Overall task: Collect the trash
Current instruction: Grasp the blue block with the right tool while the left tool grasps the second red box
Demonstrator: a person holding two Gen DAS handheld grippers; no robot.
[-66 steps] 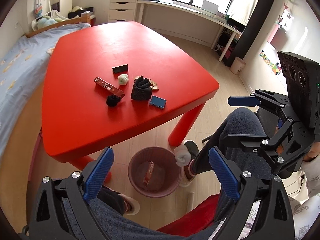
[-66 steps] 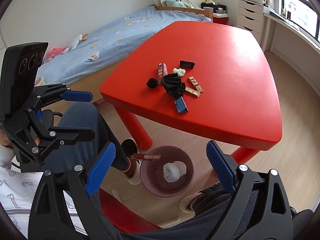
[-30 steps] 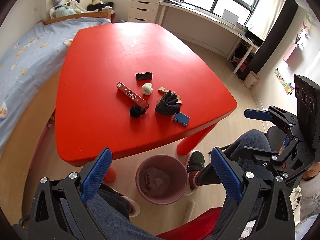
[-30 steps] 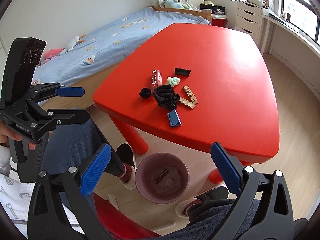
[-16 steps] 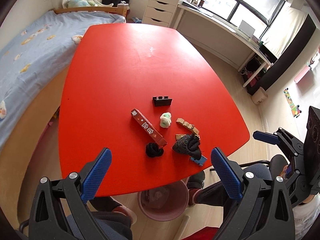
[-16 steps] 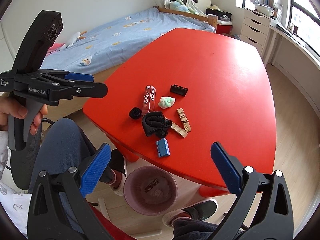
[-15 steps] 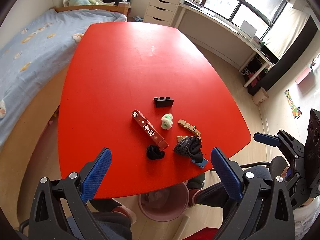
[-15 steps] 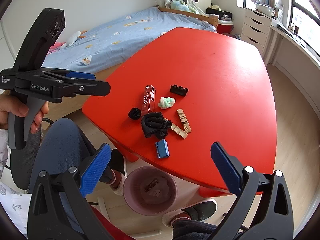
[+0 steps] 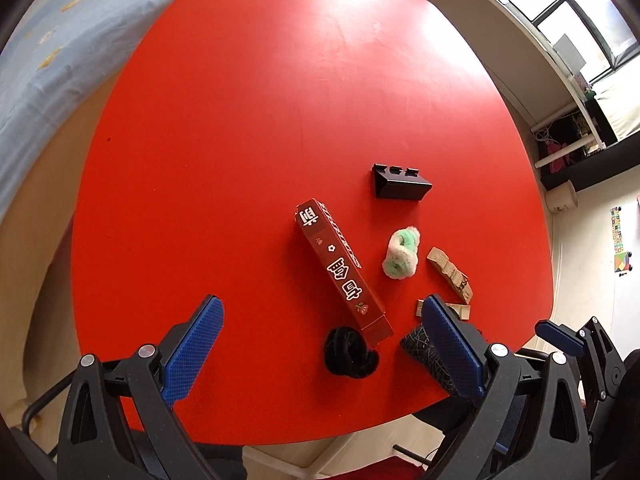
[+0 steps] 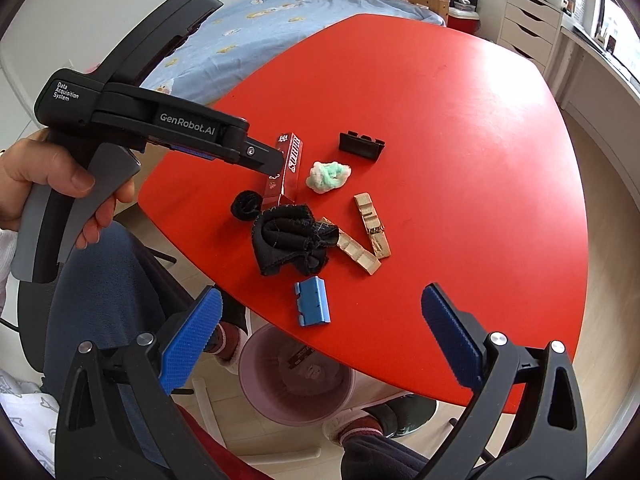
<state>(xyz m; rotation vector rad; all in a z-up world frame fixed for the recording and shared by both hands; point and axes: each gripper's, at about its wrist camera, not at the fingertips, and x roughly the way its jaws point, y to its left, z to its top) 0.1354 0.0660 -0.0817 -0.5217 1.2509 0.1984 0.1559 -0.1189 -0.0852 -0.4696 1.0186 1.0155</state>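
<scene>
On the red table (image 9: 224, 128) lie a long dark red box (image 9: 340, 272), a black scrunchie (image 9: 350, 354), a green-and-white fluffy ball (image 9: 402, 254) and a black sock (image 10: 292, 238). My left gripper (image 9: 320, 312) is open above the table's near edge, with the box and scrunchie between its fingers' lines. The right wrist view shows this left gripper (image 10: 262, 160) hovering over the box (image 10: 288, 168). My right gripper (image 10: 322, 300) is open and empty, low in front of the table. A pink bin (image 10: 256, 384) stands under the table's edge with trash inside.
A black plastic bracket (image 9: 400, 184), wooden clothespins (image 10: 372, 226) and a small blue piece (image 10: 313, 306) also lie on the table. A bed (image 10: 256, 36) runs along the far side, with drawers (image 10: 528, 28) by the window. The person's legs (image 10: 104, 304) are beside the bin.
My left gripper has moved forward and down over the table toward the box, so the bin has left its view. The right gripper has edged closer to the table.
</scene>
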